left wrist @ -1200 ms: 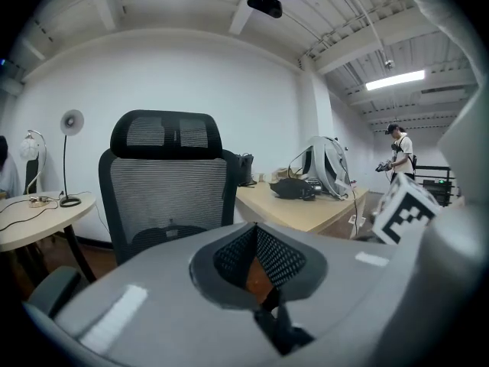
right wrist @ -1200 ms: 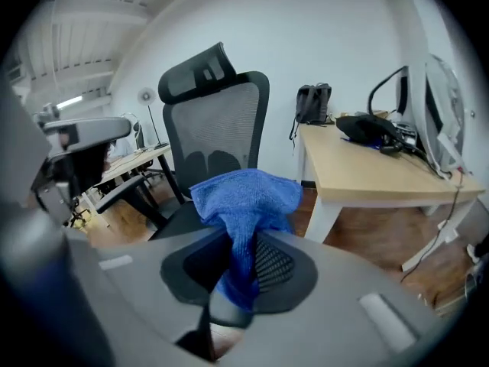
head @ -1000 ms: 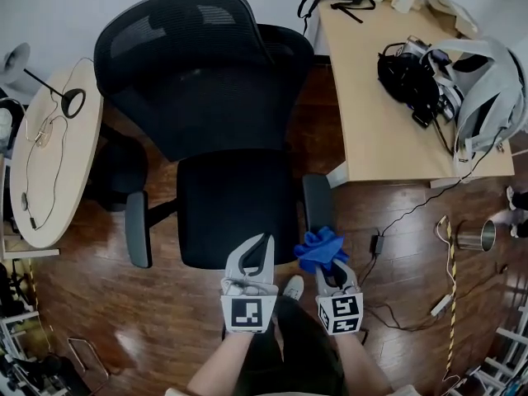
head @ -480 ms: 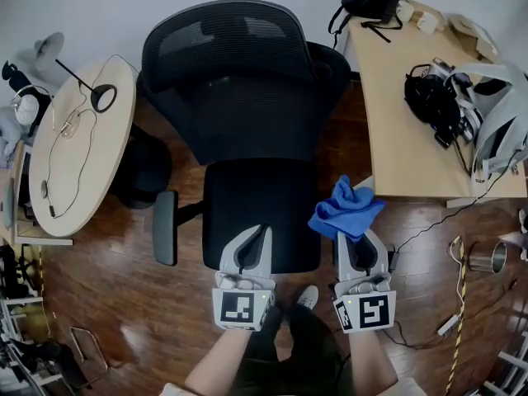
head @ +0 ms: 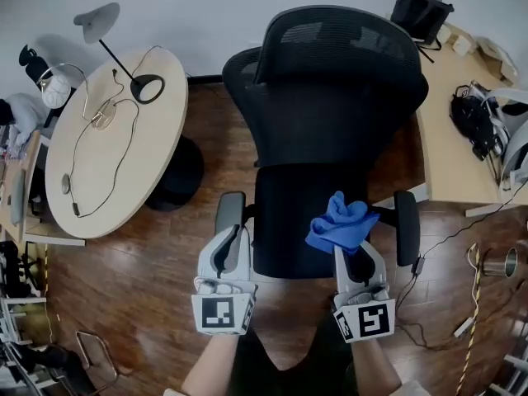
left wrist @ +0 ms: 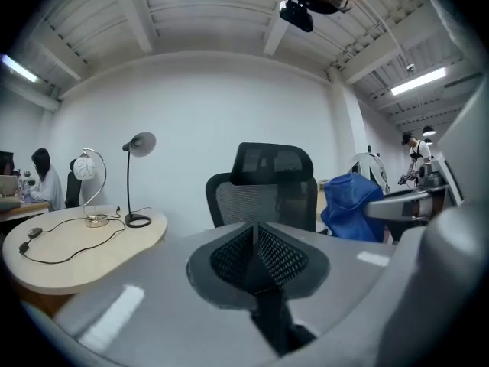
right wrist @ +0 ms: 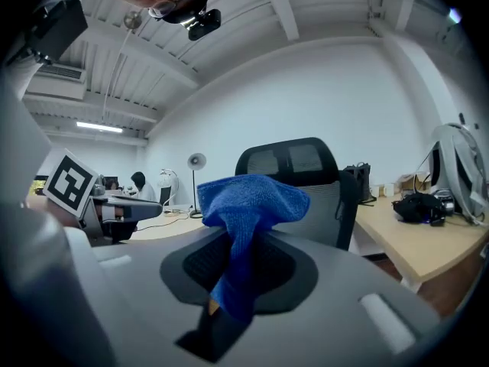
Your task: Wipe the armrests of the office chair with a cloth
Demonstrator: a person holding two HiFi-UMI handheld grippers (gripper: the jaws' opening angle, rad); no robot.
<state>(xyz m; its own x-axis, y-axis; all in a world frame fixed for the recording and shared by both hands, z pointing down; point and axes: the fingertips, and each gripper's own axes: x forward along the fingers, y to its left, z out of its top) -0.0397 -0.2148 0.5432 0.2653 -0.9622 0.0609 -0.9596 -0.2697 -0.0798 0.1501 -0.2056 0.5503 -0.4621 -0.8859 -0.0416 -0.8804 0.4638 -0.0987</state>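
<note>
Approach: right hand-held gripper (head: 352, 254) clamps cloth (head: 338, 223); left hand-held gripper (head: 231, 242) closed, empty. Next, likely: lay cloth on right armrest (head: 406, 228).

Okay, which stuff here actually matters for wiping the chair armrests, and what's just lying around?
For the job: blue cloth, pinched in the right claw; office chair; left armrest; right armrest.
Lying about: round table; desk lamp; black bag; metal cup on the floor.

Office: mesh chair (head: 330, 122), desks (head: 462, 139), lamp (head: 124, 52).
</note>
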